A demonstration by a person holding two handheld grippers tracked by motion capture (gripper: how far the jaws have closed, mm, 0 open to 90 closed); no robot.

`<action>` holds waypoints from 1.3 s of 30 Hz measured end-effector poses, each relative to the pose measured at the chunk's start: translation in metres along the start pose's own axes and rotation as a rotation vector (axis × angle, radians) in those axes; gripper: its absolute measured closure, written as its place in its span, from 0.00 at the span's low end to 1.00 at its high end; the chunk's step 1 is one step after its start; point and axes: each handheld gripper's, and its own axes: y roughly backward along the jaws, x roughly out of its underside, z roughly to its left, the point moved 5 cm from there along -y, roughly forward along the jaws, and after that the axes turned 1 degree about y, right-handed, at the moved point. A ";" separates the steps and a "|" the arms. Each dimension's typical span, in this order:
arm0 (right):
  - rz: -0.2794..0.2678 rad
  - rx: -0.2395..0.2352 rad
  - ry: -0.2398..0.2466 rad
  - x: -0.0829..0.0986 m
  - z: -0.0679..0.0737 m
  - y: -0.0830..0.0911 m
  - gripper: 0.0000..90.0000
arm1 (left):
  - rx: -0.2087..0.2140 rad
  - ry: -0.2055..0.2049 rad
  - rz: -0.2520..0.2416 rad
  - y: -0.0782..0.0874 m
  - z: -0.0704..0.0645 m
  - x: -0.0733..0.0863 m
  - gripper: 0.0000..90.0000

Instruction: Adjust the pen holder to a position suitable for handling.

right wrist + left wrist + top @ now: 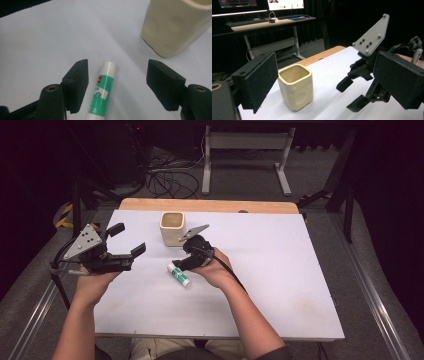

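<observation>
A white and green glue stick (179, 274) (102, 92) lies flat on the white table (280, 270). My right gripper (176, 265) (120, 83) is open and low over it, its jaws standing either side of the stick's capped end; the stick lies nearer the left jaw. A cream square cup (172, 227) (172, 27) (295, 87) stands upright just beyond. My left gripper (127, 240) (327, 80) is open with nothing between its jaws, held above the table's left part and facing the cup and the right gripper (359, 82).
The white board rests on a wooden tabletop (210, 205) whose edge shows at the back. Beyond it are a desk frame (245, 155) and cables (167, 177) on the floor. A desk with monitors (262, 15) stands far behind the cup.
</observation>
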 end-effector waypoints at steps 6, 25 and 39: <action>0.040 -0.015 -0.004 0.002 0.001 -0.015 0.42 | 0.001 -0.002 0.001 -0.001 0.000 0.001 0.07; 0.175 -0.028 -0.071 0.006 0.002 -0.064 0.51 | 0.004 0.010 -0.001 -0.001 0.002 0.002 0.08; 0.260 -0.004 -0.054 0.010 0.006 -0.085 0.58 | 0.004 0.011 0.000 -0.001 0.002 0.003 0.08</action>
